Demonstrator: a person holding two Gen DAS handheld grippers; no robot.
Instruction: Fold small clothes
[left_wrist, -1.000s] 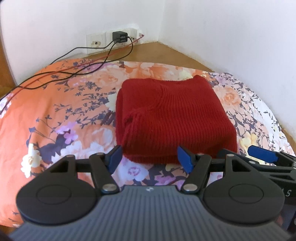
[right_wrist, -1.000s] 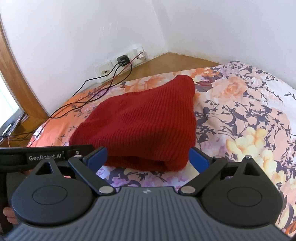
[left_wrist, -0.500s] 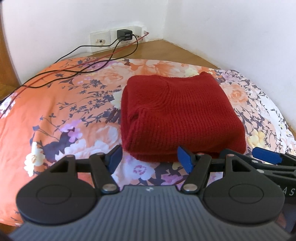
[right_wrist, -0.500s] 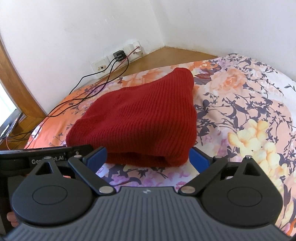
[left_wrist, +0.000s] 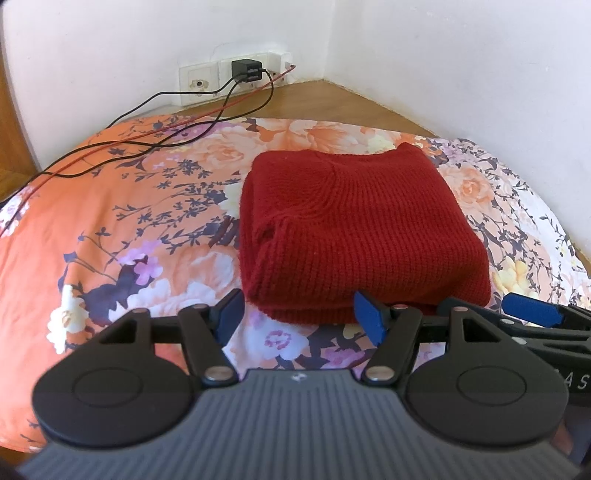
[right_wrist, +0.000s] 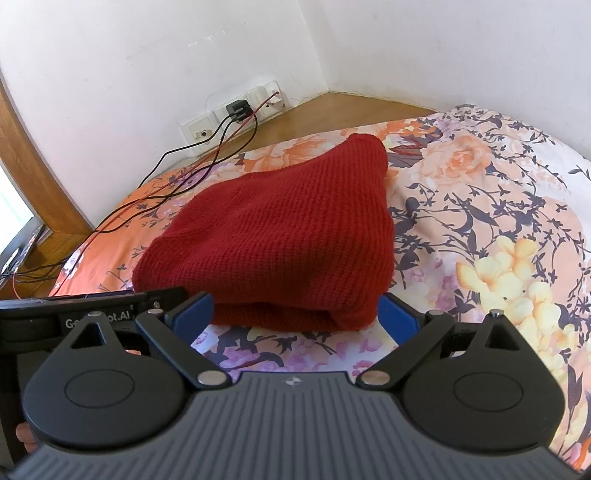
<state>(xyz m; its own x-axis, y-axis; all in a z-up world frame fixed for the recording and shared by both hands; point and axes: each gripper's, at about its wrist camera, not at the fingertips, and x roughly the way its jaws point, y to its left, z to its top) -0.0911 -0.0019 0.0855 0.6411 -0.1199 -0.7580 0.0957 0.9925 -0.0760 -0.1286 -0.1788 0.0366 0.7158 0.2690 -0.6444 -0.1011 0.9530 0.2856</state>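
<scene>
Folded red sweater (left_wrist: 354, 236) lying square on the floral bed (left_wrist: 122, 229). Left gripper (left_wrist: 297, 317) and right gripper (right_wrist: 297, 314) now backed off, spread, empty. Fold probably finished.

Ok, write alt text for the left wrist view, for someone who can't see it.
A red knitted garment, folded into a thick rectangle, lies on a floral orange bedspread, just beyond the open, empty left gripper. The right gripper's blue fingertip shows at the right edge, and black and red cables run from a wall socket across the bed.
</scene>
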